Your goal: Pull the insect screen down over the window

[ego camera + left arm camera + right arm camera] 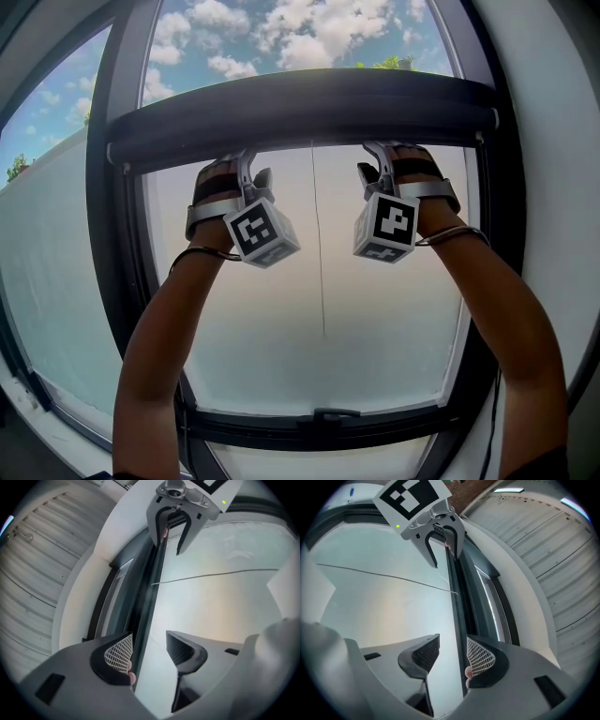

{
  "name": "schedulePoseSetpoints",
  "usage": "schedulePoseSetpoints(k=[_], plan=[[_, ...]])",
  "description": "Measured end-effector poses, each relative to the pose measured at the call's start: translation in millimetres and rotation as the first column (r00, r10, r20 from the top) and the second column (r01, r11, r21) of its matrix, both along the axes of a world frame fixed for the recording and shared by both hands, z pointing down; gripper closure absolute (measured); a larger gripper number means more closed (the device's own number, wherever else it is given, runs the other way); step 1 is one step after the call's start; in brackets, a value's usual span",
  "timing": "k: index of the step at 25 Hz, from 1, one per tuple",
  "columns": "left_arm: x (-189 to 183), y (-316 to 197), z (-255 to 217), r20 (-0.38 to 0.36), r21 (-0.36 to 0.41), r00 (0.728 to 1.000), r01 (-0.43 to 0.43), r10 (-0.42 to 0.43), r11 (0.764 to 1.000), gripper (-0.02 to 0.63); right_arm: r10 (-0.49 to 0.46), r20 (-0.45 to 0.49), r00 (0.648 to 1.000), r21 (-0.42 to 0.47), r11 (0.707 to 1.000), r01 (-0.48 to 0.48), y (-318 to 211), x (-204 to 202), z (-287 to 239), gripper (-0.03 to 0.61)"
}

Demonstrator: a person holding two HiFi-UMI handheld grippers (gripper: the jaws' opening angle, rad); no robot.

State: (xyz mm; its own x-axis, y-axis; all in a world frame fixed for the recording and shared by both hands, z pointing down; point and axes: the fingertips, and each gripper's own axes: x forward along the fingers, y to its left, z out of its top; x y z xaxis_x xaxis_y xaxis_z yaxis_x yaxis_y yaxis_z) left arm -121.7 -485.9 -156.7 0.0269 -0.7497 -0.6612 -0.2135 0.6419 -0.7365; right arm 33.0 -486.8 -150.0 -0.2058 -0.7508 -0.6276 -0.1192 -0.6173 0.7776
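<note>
We raise both claws to the dark bar (300, 117) of the insect screen (375, 319), which crosses the upper middle of the frame. The left claw (147, 649) and right claw (452, 652) are released, jaws apart astride the bar's edge, seemingly not pinching it. Cloudy sky (281, 37) shows above.

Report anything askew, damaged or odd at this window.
Nothing stands out. The screen bar sits level across the frame, the cord hangs straight, and the pane shows no cracks.

Head view faces window (394, 328) — gripper views hug screen bar (300, 111).
</note>
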Motion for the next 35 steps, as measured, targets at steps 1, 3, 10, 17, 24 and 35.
schedulePoseSetpoints(k=[1, 3, 10, 17, 24, 35], plan=[[0, 1, -3, 0.016, 0.012, 1.0, 0.02, -0.021, 1.0, 0.405, 0.004, -0.002, 1.0, 0.005, 1.0, -0.004, 2, -1, -3, 0.416], [-1, -2, -7, 0.038, 0.016, 0.997, 0.068, -0.069, 0.998, 0.39, 0.003, 0.003, 1.0, -0.002, 1.0, -0.003, 3, -2, -9, 0.413], [-5, -9, -17, 0.068, 0.027, 0.985, 0.154, -0.155, 0.988, 0.379, 0.07, -0.017, 0.997, -0.036, 0.997, -0.07, -9, 1, -16, 0.411], [-20, -25, -19, 0.058, -0.035, 0.982, 0.182, -0.18, 0.983, 0.379, 0.138, -0.027, 0.99, -0.062, 0.988, -0.139, -23, 9, -27, 0.411], [-23, -31, -19, 0.101, -0.039, 0.97, 0.224, -0.219, 0.974, 0.374, 0.17, -0.055, 0.984, -0.061, 0.983, -0.173, -27, 8, -28, 0.411], [-23, -26, -15, 0.144, -0.164, 0.964, 0.247, -0.225, 0.955, 0.374, 0.19, -0.079, 0.979, -0.19, 0.961, -0.202, -26, 8, -21, 0.411]])
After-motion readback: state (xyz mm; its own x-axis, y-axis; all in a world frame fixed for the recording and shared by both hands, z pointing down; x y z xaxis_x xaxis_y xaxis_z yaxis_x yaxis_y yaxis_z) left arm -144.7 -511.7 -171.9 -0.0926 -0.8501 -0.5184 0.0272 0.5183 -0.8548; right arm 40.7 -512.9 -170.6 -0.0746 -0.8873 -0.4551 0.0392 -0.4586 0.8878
